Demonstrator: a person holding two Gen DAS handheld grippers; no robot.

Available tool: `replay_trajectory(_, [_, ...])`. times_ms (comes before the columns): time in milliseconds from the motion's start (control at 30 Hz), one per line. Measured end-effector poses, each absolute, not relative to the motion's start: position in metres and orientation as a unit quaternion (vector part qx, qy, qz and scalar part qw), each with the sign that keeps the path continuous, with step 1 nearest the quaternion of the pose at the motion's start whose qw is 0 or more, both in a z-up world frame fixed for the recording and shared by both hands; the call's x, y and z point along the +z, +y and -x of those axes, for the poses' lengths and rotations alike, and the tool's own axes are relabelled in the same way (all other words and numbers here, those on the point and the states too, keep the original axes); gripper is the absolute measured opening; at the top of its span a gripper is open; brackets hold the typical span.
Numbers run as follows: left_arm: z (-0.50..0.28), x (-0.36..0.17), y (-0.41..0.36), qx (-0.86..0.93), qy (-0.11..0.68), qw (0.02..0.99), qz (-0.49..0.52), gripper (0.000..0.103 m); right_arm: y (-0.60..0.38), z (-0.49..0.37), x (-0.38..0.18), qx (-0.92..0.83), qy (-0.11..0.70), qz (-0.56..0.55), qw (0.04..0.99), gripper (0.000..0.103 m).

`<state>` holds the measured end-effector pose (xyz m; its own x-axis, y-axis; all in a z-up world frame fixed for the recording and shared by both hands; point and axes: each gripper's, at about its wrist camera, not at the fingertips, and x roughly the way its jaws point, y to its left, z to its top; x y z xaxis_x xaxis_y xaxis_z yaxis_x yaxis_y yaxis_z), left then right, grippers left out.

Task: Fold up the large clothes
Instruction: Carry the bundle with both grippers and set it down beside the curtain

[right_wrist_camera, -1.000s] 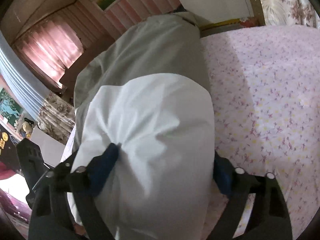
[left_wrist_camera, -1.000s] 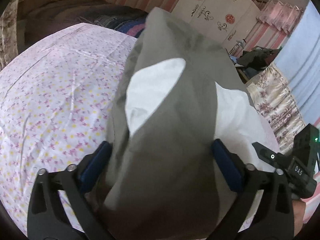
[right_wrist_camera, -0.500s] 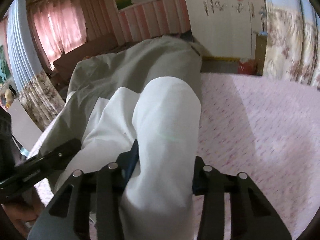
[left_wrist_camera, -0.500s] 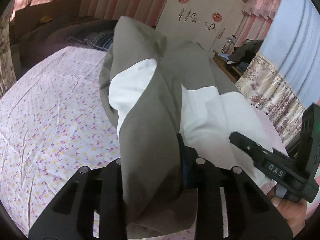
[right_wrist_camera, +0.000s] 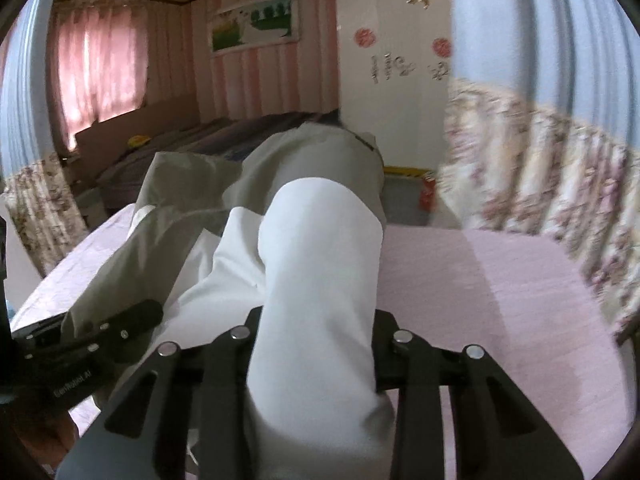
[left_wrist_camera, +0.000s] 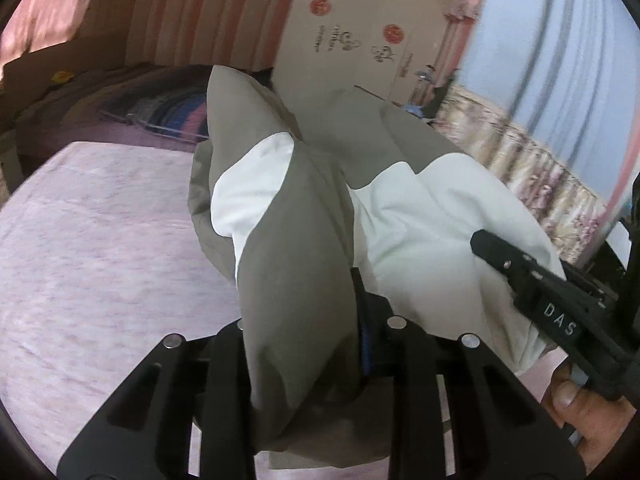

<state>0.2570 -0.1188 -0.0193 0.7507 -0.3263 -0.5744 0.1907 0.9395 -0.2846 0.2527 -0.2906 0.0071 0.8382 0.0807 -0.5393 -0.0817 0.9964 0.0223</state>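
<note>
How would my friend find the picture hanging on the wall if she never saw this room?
Start at the tall white wardrobe with round red stickers on its doors. Just left of it is the pink striped wall, and high on that hangs the picture. It is wide and framed, white with green shapes, unlike the glowing pink curtains further left.

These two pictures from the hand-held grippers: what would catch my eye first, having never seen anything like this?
First, the big grey and white garment, bunched and filling the middle of both views above a pink floral bedsheet. Its grey part is pinched in the left gripper; the right gripper is closing on a white fold. Behind stands a white wardrobe with red stickers.
</note>
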Motion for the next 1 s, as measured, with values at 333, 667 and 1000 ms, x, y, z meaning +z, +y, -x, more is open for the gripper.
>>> replay_trajectory(333, [-0.255,-0.045,-0.255,-0.2,0.343,0.914,0.083,0.031,-0.422,-0.234,-0.023,-0.039,0.334,0.008,0.942,0.032])
replay_trajectory(667, [-0.237,-0.068,-0.216,-0.139,0.357,0.922,0.057,0.091,-0.413,-0.199,-0.042,-0.069,0.311,0.043,0.947,0.069])
replay_trajectory(1000, [-0.188,-0.054,-0.155,-0.119,0.34,0.93,0.074,0.094,-0.374,-0.154,-0.019,-0.089,0.314,0.037,0.944,0.1])
